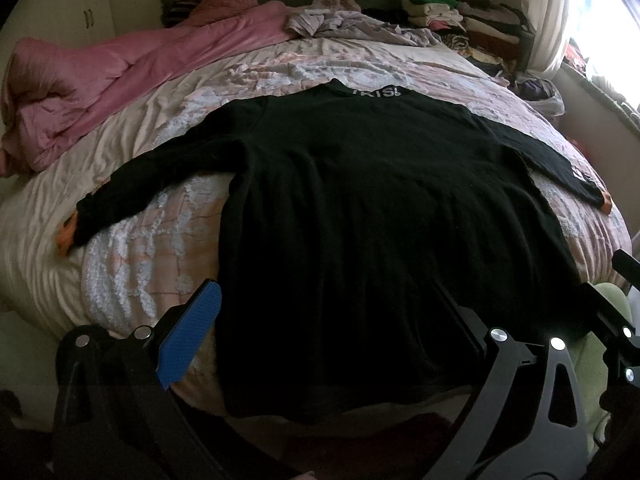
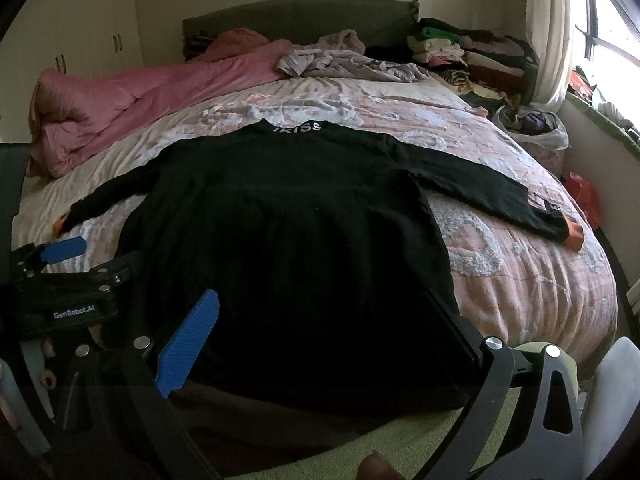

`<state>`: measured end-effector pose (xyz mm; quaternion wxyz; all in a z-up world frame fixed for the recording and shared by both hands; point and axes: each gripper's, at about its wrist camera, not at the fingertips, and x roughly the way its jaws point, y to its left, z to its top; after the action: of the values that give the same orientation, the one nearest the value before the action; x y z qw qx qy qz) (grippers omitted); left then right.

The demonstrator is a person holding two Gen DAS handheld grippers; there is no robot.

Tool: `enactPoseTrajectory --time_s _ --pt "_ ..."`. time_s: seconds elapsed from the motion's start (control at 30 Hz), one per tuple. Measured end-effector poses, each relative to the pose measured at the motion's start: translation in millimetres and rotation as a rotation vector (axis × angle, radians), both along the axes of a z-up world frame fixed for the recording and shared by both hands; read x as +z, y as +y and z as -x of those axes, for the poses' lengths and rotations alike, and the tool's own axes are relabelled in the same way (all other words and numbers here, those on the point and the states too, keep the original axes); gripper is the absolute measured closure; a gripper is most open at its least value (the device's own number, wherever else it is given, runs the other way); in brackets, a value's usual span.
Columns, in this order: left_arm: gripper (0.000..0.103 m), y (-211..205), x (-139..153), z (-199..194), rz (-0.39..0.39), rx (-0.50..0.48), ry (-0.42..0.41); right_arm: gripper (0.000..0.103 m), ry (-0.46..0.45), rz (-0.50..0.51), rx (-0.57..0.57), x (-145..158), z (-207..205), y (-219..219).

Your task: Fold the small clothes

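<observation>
A black long-sleeved top (image 1: 360, 216) lies flat on the bed, collar with white letters at the far end, both sleeves spread out, orange cuffs at their ends. It also shows in the right wrist view (image 2: 288, 232). My left gripper (image 1: 332, 344) is open and empty above the hem near the bed's front edge. My right gripper (image 2: 320, 340) is open and empty above the hem, a little to the right. The left gripper shows in the right wrist view (image 2: 64, 252) at the left, its blue pad (image 2: 64, 249) above the bedspread.
The bed (image 2: 520, 272) has a pink patterned spread. A pink duvet (image 1: 100, 84) lies bunched at the far left. Loose grey clothes (image 1: 352, 24) and a stack of folded clothes (image 1: 468, 20) sit by the headboard. A plastic bag (image 2: 532, 128) is at the right.
</observation>
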<state>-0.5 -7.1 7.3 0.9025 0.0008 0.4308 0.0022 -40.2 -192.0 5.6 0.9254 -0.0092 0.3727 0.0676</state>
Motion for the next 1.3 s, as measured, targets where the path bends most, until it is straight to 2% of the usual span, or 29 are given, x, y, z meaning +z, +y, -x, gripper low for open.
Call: enactPoseTrajectory --time_s 0.23,0.67,1.3 --pt "0.009 -10 8 -5 -0.009 -0.008 -0.007 0.004 0.002 -0.002 0.000 -1 0 0" --pt "0.009 -2 14 -26 -0.009 -0.005 -0.013 0.004 -0.007 0.006 -0.009 3 -13 -8" --pt "0.009 -15 22 -82 -0.005 -0.018 -0.009 0.004 -0.051 0.027 -0.039 25 -68 -23"
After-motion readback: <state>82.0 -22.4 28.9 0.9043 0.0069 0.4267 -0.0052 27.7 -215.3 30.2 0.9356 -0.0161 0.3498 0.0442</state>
